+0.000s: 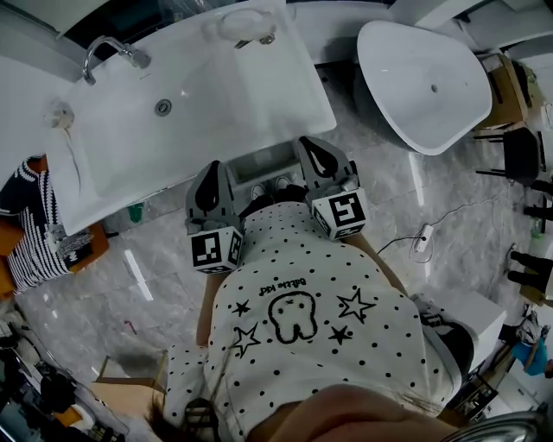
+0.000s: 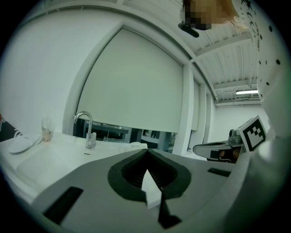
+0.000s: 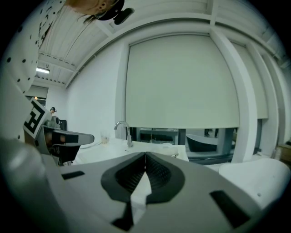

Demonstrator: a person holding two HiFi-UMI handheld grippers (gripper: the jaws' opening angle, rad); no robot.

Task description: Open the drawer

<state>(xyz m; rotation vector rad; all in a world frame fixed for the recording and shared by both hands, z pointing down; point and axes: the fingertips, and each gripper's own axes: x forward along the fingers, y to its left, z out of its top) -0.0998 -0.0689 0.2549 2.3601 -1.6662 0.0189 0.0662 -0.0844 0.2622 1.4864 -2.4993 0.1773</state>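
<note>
In the head view a white basin counter point(image 1: 259, 104) stands in front of me. A pale grey drawer point(image 1: 268, 166) shows just under its front edge, sticking out a little between my two grippers. My left gripper point(image 1: 210, 173) is level with the drawer's left end and my right gripper point(image 1: 315, 151) with its right end; whether either touches it is hidden. In the left gripper view the left gripper point(image 2: 146, 151) has its jaws together with nothing between them. The right gripper point(image 3: 145, 154) looks the same in its own view. Both point over the counter toward the window blind.
A chrome tap point(image 1: 108, 47) and a glass point(image 1: 59, 112) stand at the counter's far left, a soap dish point(image 1: 244, 22) at the back. A white bathtub point(image 1: 423, 82) is to the right, a black chair point(image 1: 518, 151) beyond it. A power strip point(image 1: 423, 237) lies on the marble floor.
</note>
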